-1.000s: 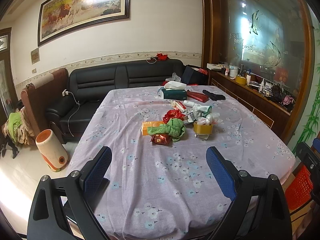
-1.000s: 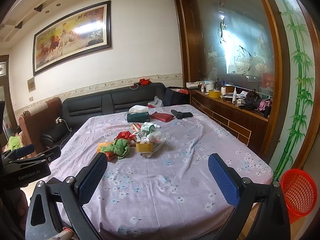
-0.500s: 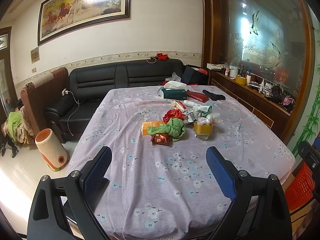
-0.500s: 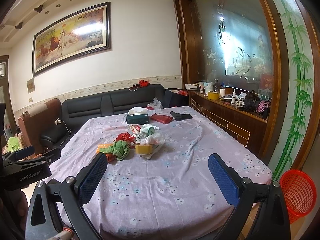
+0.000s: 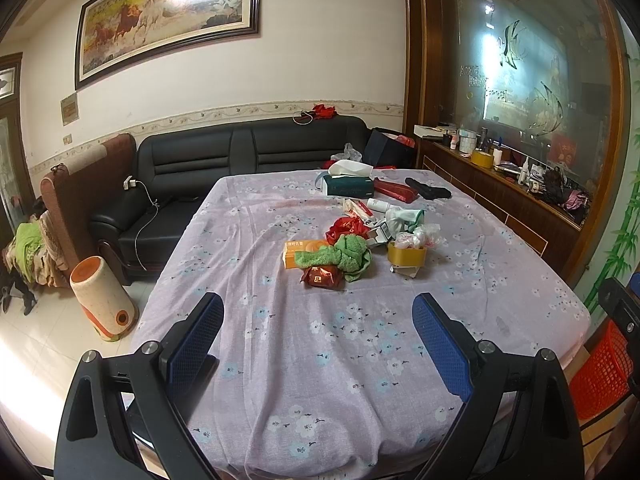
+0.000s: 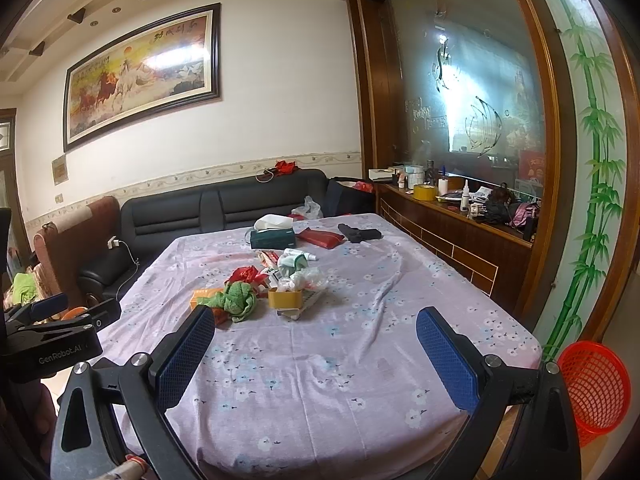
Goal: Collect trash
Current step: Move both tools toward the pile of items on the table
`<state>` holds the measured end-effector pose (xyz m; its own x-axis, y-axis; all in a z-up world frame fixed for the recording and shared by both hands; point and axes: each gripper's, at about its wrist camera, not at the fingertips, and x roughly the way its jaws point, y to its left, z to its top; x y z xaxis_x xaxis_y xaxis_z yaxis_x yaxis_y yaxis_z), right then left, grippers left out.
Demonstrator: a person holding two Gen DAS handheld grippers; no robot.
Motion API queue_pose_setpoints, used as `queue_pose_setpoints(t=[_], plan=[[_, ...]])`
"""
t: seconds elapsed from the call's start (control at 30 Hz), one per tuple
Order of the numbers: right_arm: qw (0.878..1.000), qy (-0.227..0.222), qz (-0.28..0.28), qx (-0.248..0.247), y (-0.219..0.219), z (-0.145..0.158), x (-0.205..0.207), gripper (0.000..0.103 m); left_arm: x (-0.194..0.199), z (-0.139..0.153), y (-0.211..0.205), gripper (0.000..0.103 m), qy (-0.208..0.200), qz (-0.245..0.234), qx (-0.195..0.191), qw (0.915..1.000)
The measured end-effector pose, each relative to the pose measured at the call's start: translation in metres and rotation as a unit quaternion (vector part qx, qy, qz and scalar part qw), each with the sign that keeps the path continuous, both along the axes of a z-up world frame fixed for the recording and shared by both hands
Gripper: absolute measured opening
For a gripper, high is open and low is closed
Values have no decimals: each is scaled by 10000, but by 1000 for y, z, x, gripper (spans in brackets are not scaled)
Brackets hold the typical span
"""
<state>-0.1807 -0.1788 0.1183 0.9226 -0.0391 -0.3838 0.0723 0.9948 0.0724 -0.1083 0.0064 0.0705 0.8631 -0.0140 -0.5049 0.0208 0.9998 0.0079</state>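
Observation:
A heap of trash lies mid-table on the purple flowered cloth: a red foil wrapper, a green rag, an orange box, a yellow tape roll, crumpled plastic and red paper. The heap also shows in the right wrist view, around the green rag and tape roll. My left gripper is open and empty, short of the heap. My right gripper is open and empty above the near table. A red mesh basket stands on the floor at the right.
A green tissue box, a red pouch and a black item lie at the table's far end. A black sofa stands behind. A cream cylinder leans on the floor at left. A wooden sideboard runs along the right.
The right wrist view has shifted slightly, with the table sitting a little lower in it. The left gripper has barely moved. Both grippers stay open.

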Motion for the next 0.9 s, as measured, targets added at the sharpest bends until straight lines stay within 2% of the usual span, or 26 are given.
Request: queue_pose_setpoints(t=[0.73, 0.9], plan=[[9997, 209, 8, 129, 3, -1, 3, 102, 0, 0, 2, 94, 8, -2, -16, 10000], [10000, 72, -6, -4, 5, -1, 1, 102, -1, 0, 3, 94, 12, 2, -16, 10000]])
